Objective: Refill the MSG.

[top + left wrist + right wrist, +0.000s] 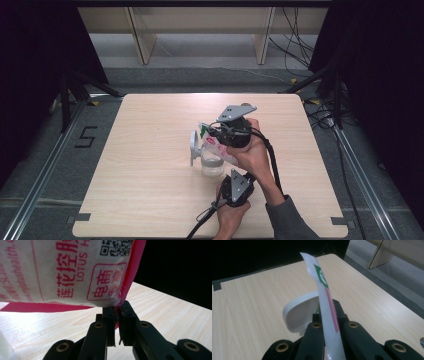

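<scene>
Left tongs [117,315], nearest the person, are clenching the lower corner of a white-and-pink packet [75,272]; the print is reading "LOTUS", with Chinese characters and a QR code above. The packet is hanging over a clear jar [212,163] standing mid-worktop [150,190], its white lid [193,146] flipped up on the jar's far-left side. Beyond the jar, right tongs [327,312] are gripping the packet's upper edge, the green-marked tip rising past them. Both hands are crowding the jar; bare worktop is lying open all round, edges well apart from the jar.
</scene>
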Demonstrator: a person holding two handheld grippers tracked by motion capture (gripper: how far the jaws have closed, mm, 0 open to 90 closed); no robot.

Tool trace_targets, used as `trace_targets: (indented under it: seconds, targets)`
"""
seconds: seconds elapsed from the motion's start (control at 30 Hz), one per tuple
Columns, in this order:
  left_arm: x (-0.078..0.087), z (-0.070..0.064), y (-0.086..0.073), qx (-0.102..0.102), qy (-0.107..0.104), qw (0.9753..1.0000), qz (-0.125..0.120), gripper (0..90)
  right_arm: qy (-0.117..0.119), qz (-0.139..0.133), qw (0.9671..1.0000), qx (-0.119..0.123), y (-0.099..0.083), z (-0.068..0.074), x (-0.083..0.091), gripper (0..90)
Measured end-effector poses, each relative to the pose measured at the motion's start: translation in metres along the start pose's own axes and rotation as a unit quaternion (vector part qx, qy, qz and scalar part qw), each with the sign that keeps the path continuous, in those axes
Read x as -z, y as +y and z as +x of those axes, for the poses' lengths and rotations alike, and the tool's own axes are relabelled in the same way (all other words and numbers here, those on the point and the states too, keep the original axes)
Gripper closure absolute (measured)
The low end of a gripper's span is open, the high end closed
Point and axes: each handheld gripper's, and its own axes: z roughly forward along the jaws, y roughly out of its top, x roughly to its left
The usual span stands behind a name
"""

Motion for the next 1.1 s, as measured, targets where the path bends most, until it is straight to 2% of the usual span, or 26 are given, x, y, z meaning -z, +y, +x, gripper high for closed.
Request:
trace_targets:
  seconds: [0.1,0.27,0.37,0.6,0.63,0.73,0.8,0.93,0.97,1.0,1.1]
  targets:
    - [-0.0007,-0.0005,0.0006,-0.001,-0.005,1.0000,-0.001,84.0,0.003,0.001,0.9999,0.011,0.0000,-0.0013,-0.0004,90.0]
    - [-0.0003,-0.0008,0.0010,-0.001,-0.001,1.0000,-0.001,84.0,0.003,0.003,1.0000,0.002,0.0000,-0.0006,0.0016,90.0]
    - [0.0000,-0.0006,0.0013,0.000,-0.001,1.0000,-0.001,84.0,0.006,0.001,0.9999,0.012,0.0006,-0.0014,0.0016,90.0]
    - [0.0008,-0.0006,0.0012,0.000,-0.003,1.0000,-0.001,83.9,0.000,-0.005,0.9999,0.013,0.0003,-0.0003,0.0006,90.0]
    - [0.0004,-0.0004,0.0016,0.003,-0.003,1.0000,-0.003,84.0,0.000,0.001,1.0000,0.004,0.0009,0.0013,0.0013,90.0]
    - [0.0004,0.0002,0.0014,0.004,-0.004,1.0000,-0.003,84.0,0.001,-0.003,1.0000,0.003,0.0008,0.0013,0.0012,90.0]
    - [0.0008,-0.0005,0.0016,0.003,-0.004,1.0000,-0.003,83.9,0.003,0.004,1.0000,0.003,0.0011,0.0016,0.0019,90.0]
    - [0.0008,-0.0005,0.0017,0.001,-0.006,1.0000,0.001,84.0,-0.001,-0.001,1.0000,0.008,0.0007,0.0028,0.0005,90.0]
    - [-0.0001,-0.0005,0.0018,0.002,-0.006,1.0000,0.000,84.0,0.000,0.006,0.9997,0.023,0.0013,0.0025,-0.0004,90.0]
    - [-0.0005,-0.0001,0.0017,0.002,-0.006,1.0000,-0.001,84.0,-0.002,0.005,0.9998,0.017,0.0009,0.0035,-0.0015,90.0]
    - [-0.0001,-0.0004,0.0015,0.001,-0.005,1.0000,0.000,84.0,0.001,0.007,0.9998,0.019,0.0010,0.0019,-0.0012,90.0]
